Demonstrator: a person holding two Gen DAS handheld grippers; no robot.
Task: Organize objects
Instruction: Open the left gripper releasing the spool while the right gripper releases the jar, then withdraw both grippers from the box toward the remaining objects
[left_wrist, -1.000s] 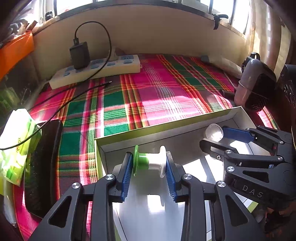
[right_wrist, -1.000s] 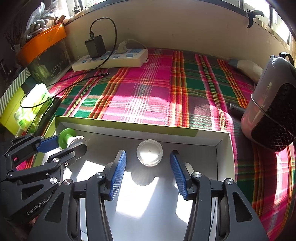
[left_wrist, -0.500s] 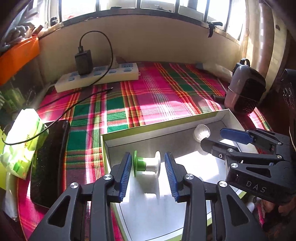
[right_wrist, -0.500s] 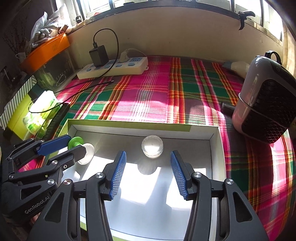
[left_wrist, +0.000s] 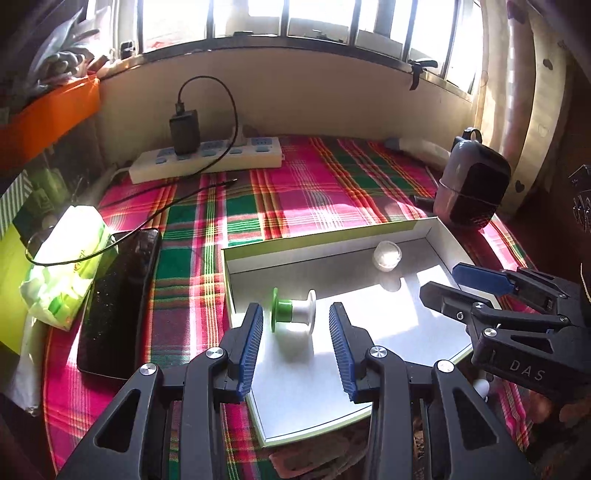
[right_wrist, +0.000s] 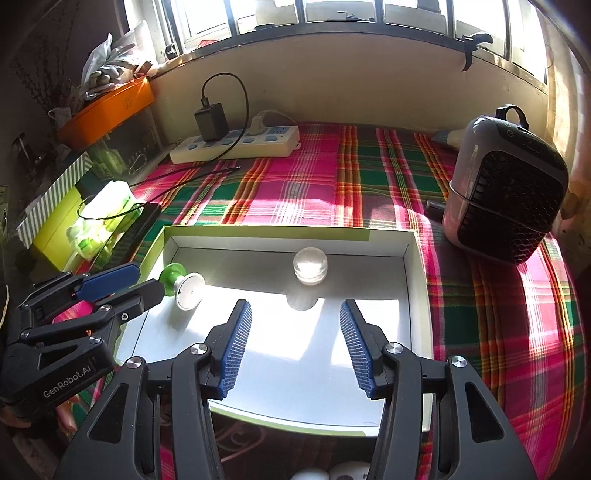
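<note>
Barred window (left_wrist: 295, 22) — sunlit beige wall (left_wrist: 314, 103) — plaid tablecloth (left_wrist: 314, 192).

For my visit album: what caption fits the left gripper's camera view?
Open left gripper hovers behind a green-and-white spool lying in a white box on plaid cloth.

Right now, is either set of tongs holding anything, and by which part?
Nothing is held. The left tongs are open short of the green-and-white spool; the right tongs are open short of the clear round lid.
</note>
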